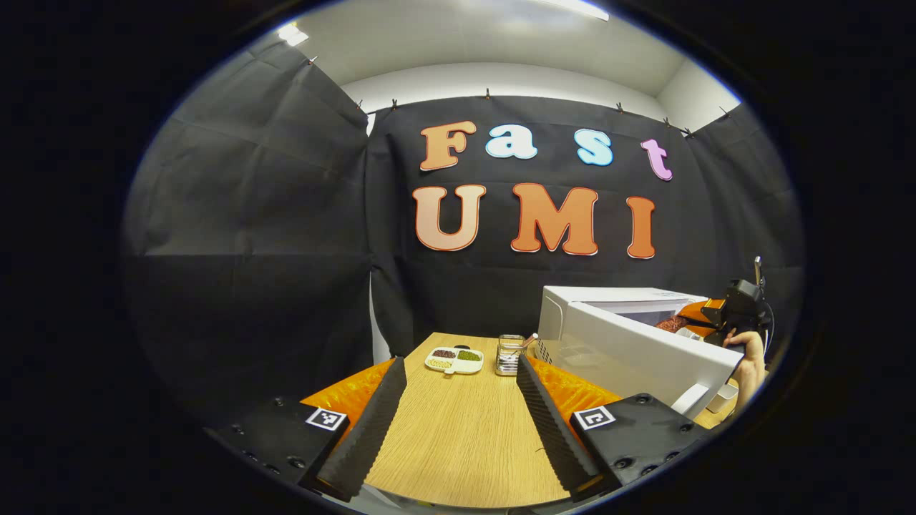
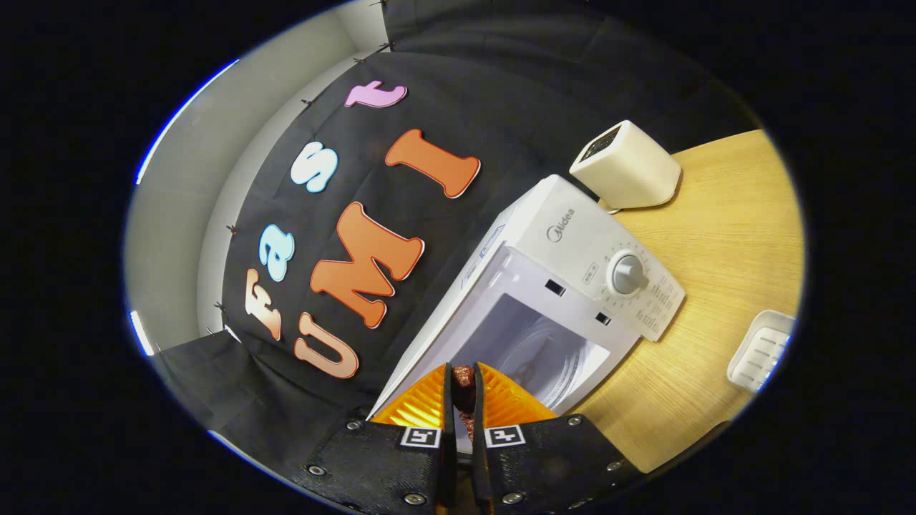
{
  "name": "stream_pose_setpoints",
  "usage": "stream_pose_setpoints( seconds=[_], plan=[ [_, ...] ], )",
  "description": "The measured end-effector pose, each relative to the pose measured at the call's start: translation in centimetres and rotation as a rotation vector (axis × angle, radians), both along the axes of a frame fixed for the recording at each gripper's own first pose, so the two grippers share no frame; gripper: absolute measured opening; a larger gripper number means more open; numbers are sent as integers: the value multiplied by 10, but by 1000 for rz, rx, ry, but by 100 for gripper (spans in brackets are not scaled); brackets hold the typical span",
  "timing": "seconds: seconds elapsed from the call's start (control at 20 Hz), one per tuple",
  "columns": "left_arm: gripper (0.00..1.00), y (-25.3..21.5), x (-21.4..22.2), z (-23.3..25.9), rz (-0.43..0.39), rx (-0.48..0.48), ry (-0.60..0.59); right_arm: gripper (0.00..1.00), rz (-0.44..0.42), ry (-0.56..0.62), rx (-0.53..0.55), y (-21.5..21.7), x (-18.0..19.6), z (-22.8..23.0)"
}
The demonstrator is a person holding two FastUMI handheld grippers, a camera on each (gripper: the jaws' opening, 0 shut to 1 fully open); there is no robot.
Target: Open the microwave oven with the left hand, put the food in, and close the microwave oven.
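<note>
Left gripper [image 1: 461, 400] hovers over the worktop [image 1: 465, 436], fingers wide apart, nothing between them. Beyond: divided dish [image 1: 454, 360], then a small clear container [image 1: 509, 354]. To the right, microwave oven [image 1: 615, 315] with door [image 1: 644, 357] swung open. Right gripper [image 2: 461, 390] is clamped on the reddish-brown food [image 2: 464, 378], at the mouth of the oven cavity [image 2: 529, 343].

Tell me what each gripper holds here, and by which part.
The right gripper is shut on a small reddish-brown piece of food, pinched near the fingertips, with one end poking out toward the open white microwave oven. The left gripper is open, holding nothing.
</note>
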State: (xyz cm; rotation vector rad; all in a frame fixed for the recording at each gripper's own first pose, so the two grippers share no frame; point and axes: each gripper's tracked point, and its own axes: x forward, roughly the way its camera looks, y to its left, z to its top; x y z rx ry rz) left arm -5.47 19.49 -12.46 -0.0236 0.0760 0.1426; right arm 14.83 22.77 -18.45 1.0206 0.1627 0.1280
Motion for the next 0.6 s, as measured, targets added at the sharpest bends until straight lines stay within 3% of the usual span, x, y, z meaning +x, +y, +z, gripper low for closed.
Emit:
stream_pose_setpoints(
  seconds=[0.3,0.6],
  plan=[
    [99,6,12,-11,-1,-28,11,8,-12,-3,44,40,45,-23],
    [98,21,21,-27,34,-17,32,8,-39,55,-17,58,88,-69]
  ],
)
